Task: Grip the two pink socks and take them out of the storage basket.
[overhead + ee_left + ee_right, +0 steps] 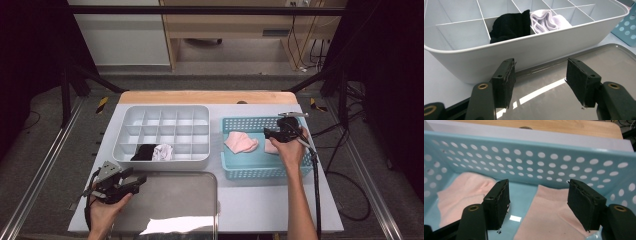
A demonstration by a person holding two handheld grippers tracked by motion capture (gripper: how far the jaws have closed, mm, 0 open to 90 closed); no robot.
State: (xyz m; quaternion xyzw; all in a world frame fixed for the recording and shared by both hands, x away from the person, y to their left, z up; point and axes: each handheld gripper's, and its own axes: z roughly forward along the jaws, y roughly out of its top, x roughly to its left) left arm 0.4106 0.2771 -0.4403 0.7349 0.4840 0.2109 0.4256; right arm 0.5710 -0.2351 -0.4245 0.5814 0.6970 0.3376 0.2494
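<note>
High view: a white divided organizer [161,132] holding a black sock [144,152] and a white sock [163,151] sits left of the blue basket [260,170]. Two flat pink socks [554,215] lie in the basket. Right gripper [537,206], fingers apart, hovers over them; left gripper [539,82], fingers apart, hangs over the metal tray [614,65], whose glare shows closest in the left gripper view.

2 pink socks [241,142], 1 black sock [144,152], 1 white sock [163,152], 1 basket [250,172], 1 organizer [165,162], 1 tray [170,200].
</note>
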